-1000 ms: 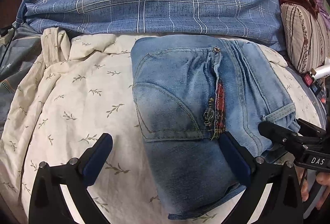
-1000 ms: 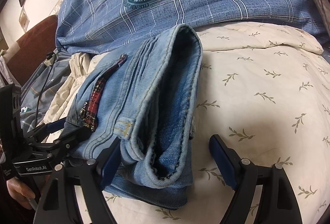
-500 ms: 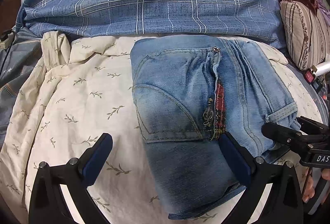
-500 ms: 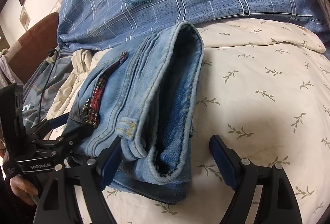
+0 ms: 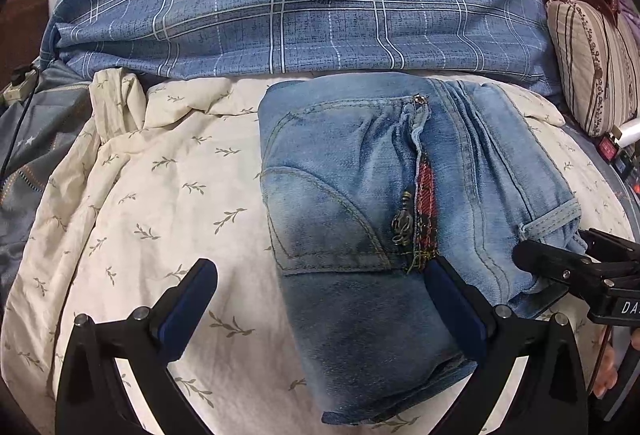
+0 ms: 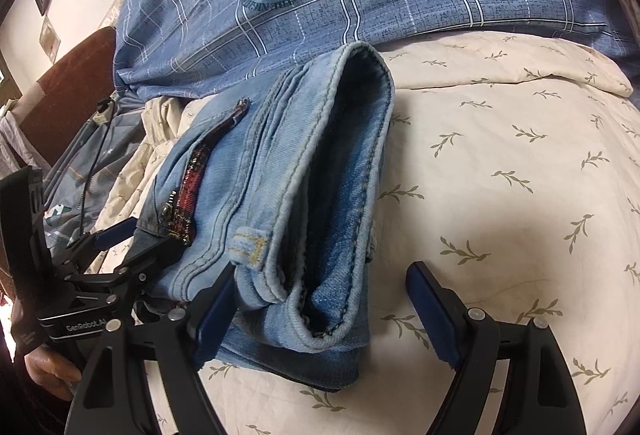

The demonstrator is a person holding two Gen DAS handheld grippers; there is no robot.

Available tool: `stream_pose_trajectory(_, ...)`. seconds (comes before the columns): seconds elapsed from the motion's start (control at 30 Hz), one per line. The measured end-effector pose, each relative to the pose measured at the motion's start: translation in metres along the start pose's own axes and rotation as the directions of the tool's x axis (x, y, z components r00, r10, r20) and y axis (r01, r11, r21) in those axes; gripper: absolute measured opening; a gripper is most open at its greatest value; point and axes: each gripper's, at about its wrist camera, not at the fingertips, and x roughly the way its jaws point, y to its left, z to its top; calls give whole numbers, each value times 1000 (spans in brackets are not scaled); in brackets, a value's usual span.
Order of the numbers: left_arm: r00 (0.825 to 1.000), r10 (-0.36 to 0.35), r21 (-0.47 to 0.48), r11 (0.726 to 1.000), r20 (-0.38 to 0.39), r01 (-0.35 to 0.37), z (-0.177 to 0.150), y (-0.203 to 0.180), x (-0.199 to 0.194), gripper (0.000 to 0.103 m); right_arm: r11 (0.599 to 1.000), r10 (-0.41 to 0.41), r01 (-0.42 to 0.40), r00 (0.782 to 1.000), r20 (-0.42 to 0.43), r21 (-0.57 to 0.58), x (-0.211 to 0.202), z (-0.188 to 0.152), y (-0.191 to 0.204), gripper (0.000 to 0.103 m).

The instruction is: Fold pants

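folded jeans [image 5: 384, 219] lie on the cream sheet [image 5: 160, 195]. left gripper [image 5: 320, 299] and right gripper [image 6: 320, 299] both spread, empty. only the right view shows the open waistband [image 6: 352, 163].

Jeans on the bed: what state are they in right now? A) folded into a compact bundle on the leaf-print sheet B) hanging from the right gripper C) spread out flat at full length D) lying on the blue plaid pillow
A: the jeans lie as a stacked, folded bundle on the leaf-print sheet, short of the blue plaid pillow, with both grippers open.
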Motion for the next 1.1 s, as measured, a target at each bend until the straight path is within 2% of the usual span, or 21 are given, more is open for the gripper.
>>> stream_pose_trajectory(0.23, 996, 93, 62, 994, 17, -94, -4, -14, -1, 103, 999, -40, 40, 999, 9, 13, 2, -2, 4, 84)
stream_pose_trajectory(0.37, 994, 106, 5, 994, 6, -106, -8, -12, 0, 103, 998, -58, 57, 998, 21, 27, 1, -4, 7, 84)
stream_pose_trajectory(0.47, 997, 53, -88, 994, -59, -58, -7, -2, 3, 103, 996, -88, 88, 996, 13, 27, -1, -6, 13, 84)
stream_pose_trajectory(0.5, 996, 36, -110, 993, -83, -45, -6, 2, 5, 103, 996, -90, 89, 996, 15, 30, -3, -6, 15, 79)
stream_pose_trajectory(0.53, 995, 26, -121, 992, -100, -38, -5, 3, 5, 103, 997, -71, 70, 997, 18, 39, -4, -8, 16, 68)
stream_pose_trajectory(0.57, 994, 30, -118, 992, -107, -42, -3, 3, 5, 103, 998, -49, 48, 999, 19, 46, -6, -9, 17, 62)
stream_pose_trajectory(0.7, 992, 89, -75, 992, -93, -97, -3, -8, -2, 103, 997, -68, 67, 997, 45, 28, -12, -12, 27, 57)
stream_pose_trajectory(0.8, 991, 93, -89, 991, -98, -102, -5, -11, -6, 102, 997, -48, 46, 998, 42, 57, -14, -13, 23, 57)
stream_pose_trajectory(0.9, 991, 88, -77, 992, -104, -96, -4, -15, -9, 96, 996, -20, 17, 999, 29, 92, -14, -14, 15, 57)
stream_pose_trajectory(1.0, 994, 27, -86, 996, -102, -36, -3, -19, -18, 68, 994, 0, -3, 1000, 31, 113, -17, -14, 12, 57)
stream_pose_trajectory(1.03, 995, 22, -92, 995, -99, -31, -3, -22, -21, 64, 994, 5, -9, 999, 40, 110, -20, -14, 12, 57)
stream_pose_trajectory(1.1, 996, 30, -110, 993, -89, -40, -2, -22, -25, 63, 994, 18, -23, 999, 50, 104, -25, -14, 13, 57)
